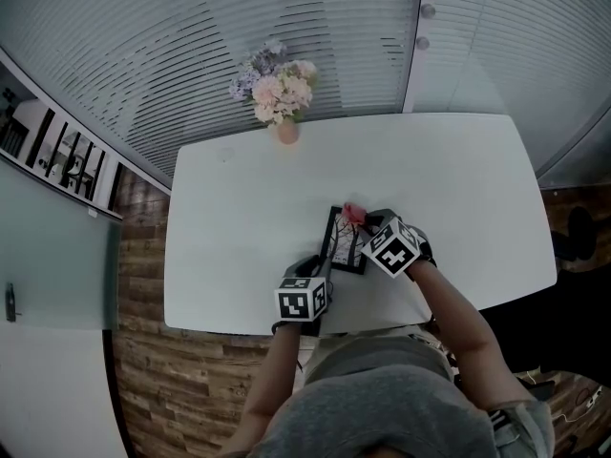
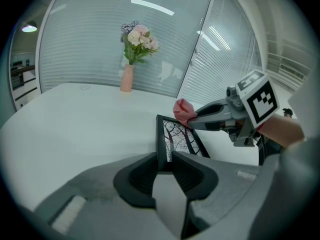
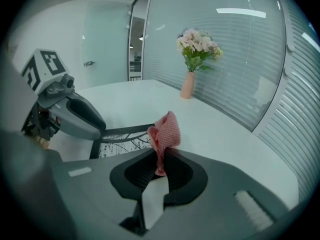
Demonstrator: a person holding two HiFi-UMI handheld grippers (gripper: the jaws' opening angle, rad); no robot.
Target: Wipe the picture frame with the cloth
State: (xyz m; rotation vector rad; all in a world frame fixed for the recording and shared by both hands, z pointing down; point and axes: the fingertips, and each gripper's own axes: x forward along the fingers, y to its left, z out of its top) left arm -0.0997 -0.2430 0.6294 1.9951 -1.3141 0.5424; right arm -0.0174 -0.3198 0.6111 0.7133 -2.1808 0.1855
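A black picture frame (image 1: 342, 242) with a tree print lies on the white table (image 1: 239, 227). My left gripper (image 1: 323, 273) is shut on the frame's near edge; in the left gripper view the frame (image 2: 176, 140) runs away from the jaws. My right gripper (image 1: 365, 223) is shut on a small pink cloth (image 1: 354, 214), held over the frame's far right corner. In the right gripper view the cloth (image 3: 164, 132) sticks up from the jaws, with the frame (image 3: 120, 140) just behind and the left gripper (image 3: 80, 119) at the left.
A pink vase of pale flowers (image 1: 279, 98) stands at the table's far edge, also visible in the left gripper view as the vase (image 2: 128, 77). Glass walls with blinds (image 1: 363, 36) rise behind the table. Wooden floor (image 1: 143, 246) lies left of the table.
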